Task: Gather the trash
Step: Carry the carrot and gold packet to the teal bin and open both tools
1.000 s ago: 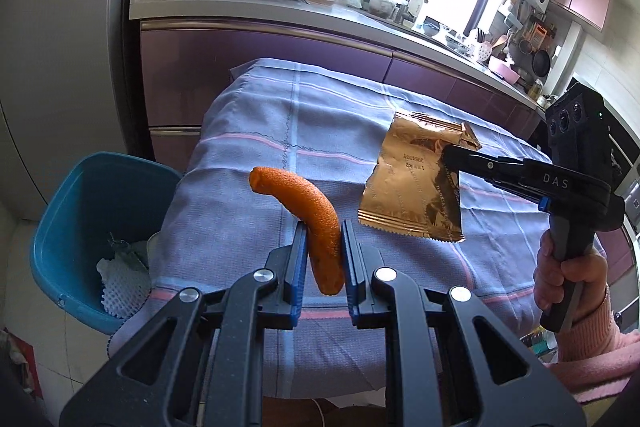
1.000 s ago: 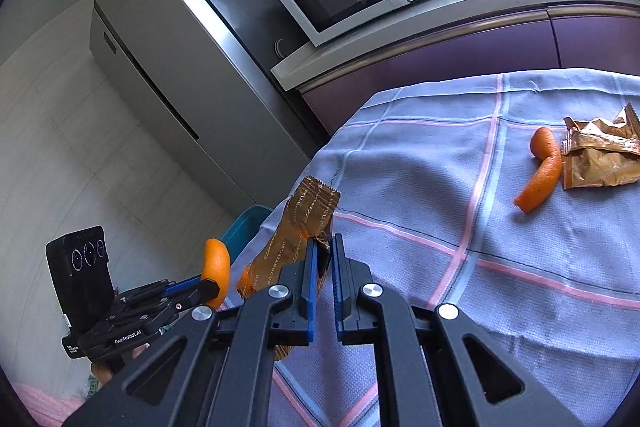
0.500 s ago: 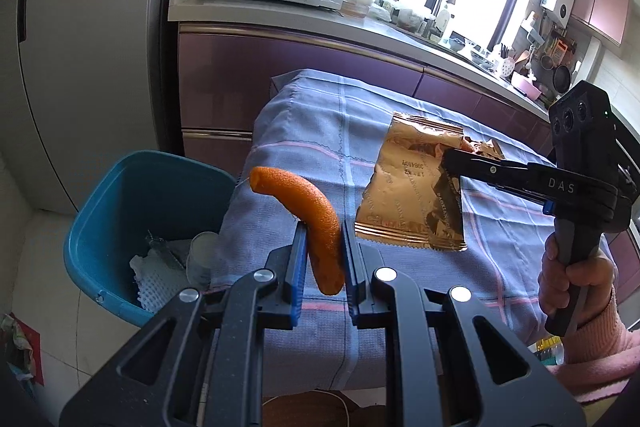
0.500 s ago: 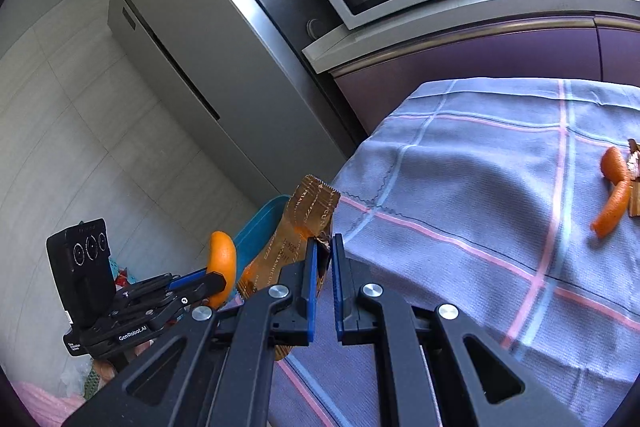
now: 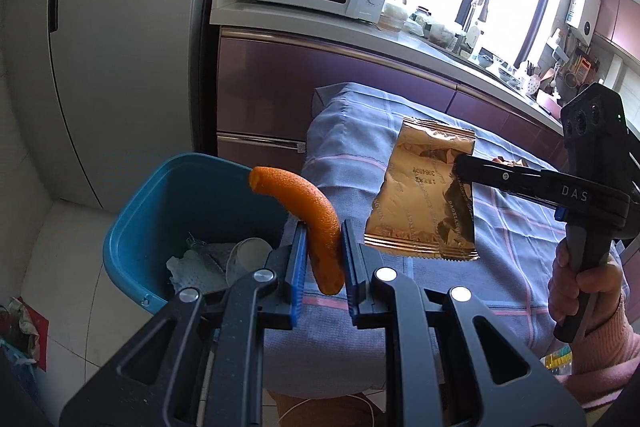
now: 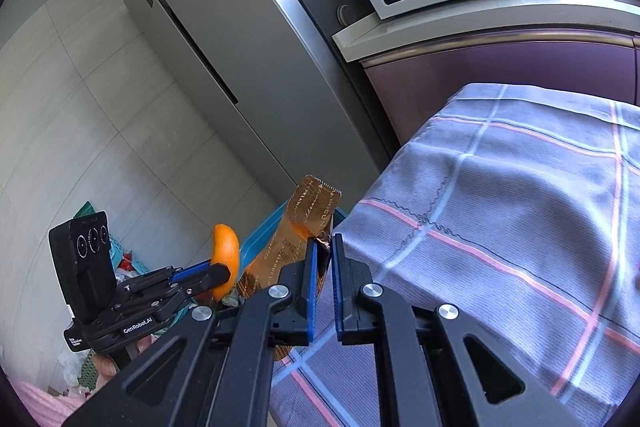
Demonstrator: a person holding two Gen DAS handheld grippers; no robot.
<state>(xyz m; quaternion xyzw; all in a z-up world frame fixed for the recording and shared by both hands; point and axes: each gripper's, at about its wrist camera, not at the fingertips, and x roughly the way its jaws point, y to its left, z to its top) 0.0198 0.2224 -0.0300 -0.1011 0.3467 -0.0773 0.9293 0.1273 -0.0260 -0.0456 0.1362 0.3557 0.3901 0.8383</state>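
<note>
Gripping orange peel point(image 5: 320, 227) between left fingers point(image 5: 298, 259), wrapper point(image 6: 308, 227) between right fingers point(image 6: 310, 275)

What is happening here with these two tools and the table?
A person is clearing trash off a table covered with a checked cloth. The left claw grips a strip of orange peel, and the right claw pinches a golden snack wrapper. Both pieces are in the air near the blue bin on the floor, which already holds some waste.

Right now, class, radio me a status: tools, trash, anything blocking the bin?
Left tool shut on peel. Right tool shut on wrapper. Both short of bin. Nothing blocking.
</note>
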